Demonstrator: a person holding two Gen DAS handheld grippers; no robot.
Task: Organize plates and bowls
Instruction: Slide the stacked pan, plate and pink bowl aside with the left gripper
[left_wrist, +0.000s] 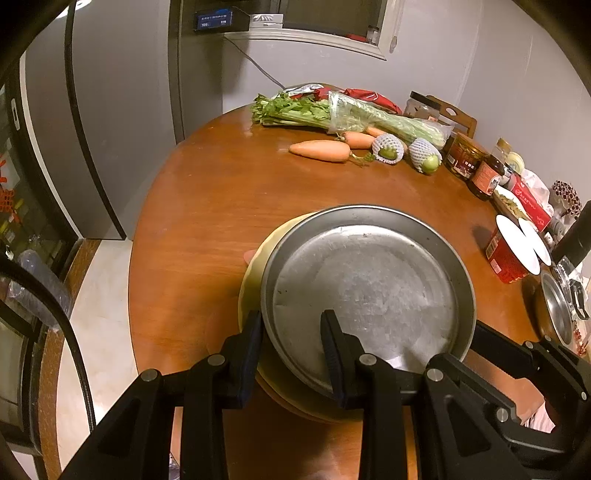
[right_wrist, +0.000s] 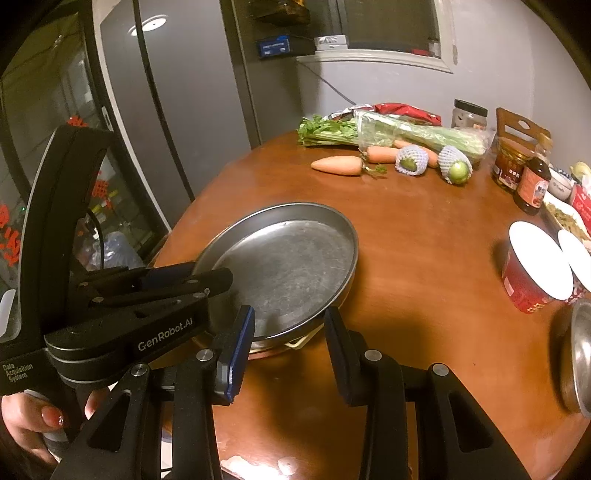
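Left tool (left_wrist: 291, 354) is clamped on the near rim of the steel plate (left_wrist: 369, 288), right tool (right_wrist: 290, 332) nearly closed at that plate's rim, grip unclear. The plate hides most of a yellowish dish (left_wrist: 255, 273) stacked underneath, near the counter's (left_wrist: 221, 206) near edge. Carrots (left_wrist: 321, 150), celery (left_wrist: 332, 114) and jars line the far edge.

Both views were wrist fisheyes looking steeply down and forward along their own black fingers, which filled the bottom of each frame. The left wrist view sat very close over the metal plate (left_wrist: 369, 291), lower centre. The right wrist view stood a little farther back and to one side, with the plate (right_wrist: 284, 269) left of centre. Both shared the round wooden table (left_wrist: 221, 206) (right_wrist: 424, 240), the vegetables (left_wrist: 321, 149) (right_wrist: 338, 165) at upper centre and the grey wall behind
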